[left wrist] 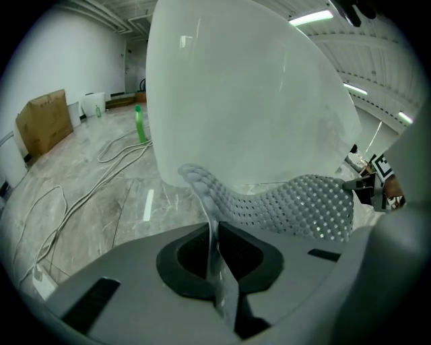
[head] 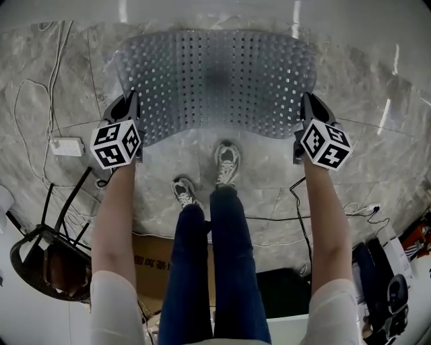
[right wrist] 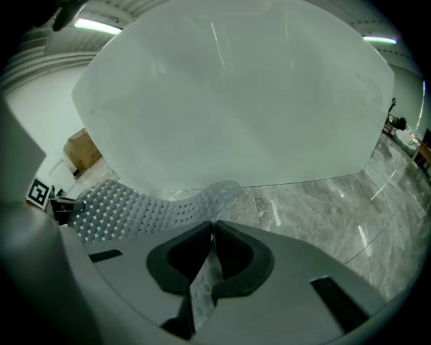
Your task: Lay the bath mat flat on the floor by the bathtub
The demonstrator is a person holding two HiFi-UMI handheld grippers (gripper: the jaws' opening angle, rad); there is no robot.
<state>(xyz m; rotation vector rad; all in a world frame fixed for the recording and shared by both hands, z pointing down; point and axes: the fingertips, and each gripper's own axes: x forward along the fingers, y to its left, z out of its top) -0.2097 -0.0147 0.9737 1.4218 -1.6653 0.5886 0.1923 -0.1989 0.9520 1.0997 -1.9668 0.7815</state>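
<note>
**Holding arrangement.** The translucent grey perforated bath mat (head: 215, 84) is carried by its two near corners. The left gripper (head: 128, 102) is clamped on the near-left corner and the right gripper (head: 311, 108) on the near-right corner. In each gripper view the jaws stand almost together, with only the thin mat edge pinched between the dark pads (left wrist: 236, 253). Holding both corners apart spreads the sheet to its full width, so it hangs without folds. It sags slightly along the near edge between the grippers.

**Position of the mat.** The mat reaches forward from the grippers toward the white glossy bathtub (head: 215, 13), and its far edge lies close to the tub wall. No view shows whether that far edge rests on the grey marble floor (head: 377, 87). The near edge is raised off the floor.

**Clearance.**
- Ahead: the tub wall bounds the far edge, leaving little room to push forward.
- Behind: the person's grey-and-white sneakers (head: 227, 164) stand just beside the near edge — lowering straight down looks feasible.
- Left: a white cable (head: 27, 114) and a white power adapter (head: 66, 146) lie near the mat's left edge.
- Right: the floor beside the mat is bare, with a black cable (head: 300, 202) further back.
</note>
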